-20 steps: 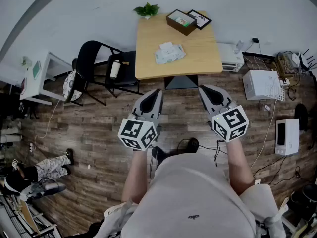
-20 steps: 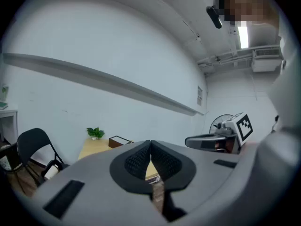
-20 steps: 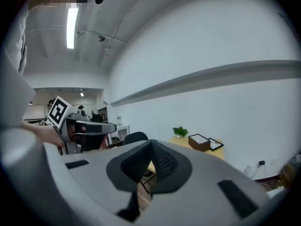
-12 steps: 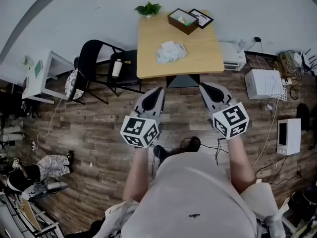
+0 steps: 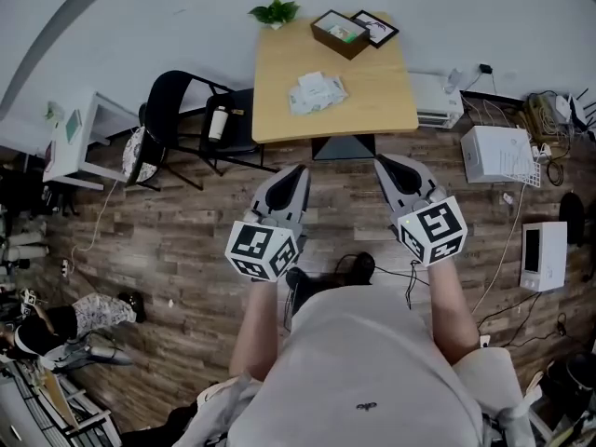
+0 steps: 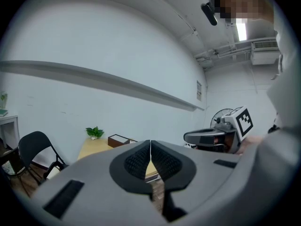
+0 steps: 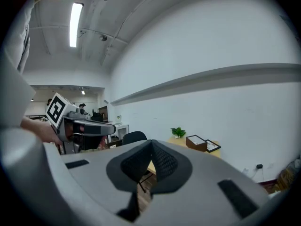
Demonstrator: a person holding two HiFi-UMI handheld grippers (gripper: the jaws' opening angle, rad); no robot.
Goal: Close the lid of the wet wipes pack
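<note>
The wet wipes pack (image 5: 317, 93) lies on a wooden table (image 5: 382, 101) by the far wall, pale green and white, with its lid up as far as I can make out at this distance. Both grippers hang over the wood floor, short of the table's near edge. My left gripper (image 5: 296, 173) is shut and holds nothing; in its own view the pads (image 6: 150, 160) meet. My right gripper (image 5: 384, 168) is shut and empty too, its pads (image 7: 151, 159) pressed together. The pack is hidden behind the jaws in both gripper views.
On the table's far edge stand a small plant (image 5: 275, 12), a brown box (image 5: 339, 33) and a picture frame (image 5: 377, 30). A black chair (image 5: 200, 124) with a bottle sits left of the table. White boxes (image 5: 498, 156) and cables lie on the floor at right.
The head view has shifted slightly, so the table sits a little higher in the picture. Both grippers keep their pose and stay shut.
</note>
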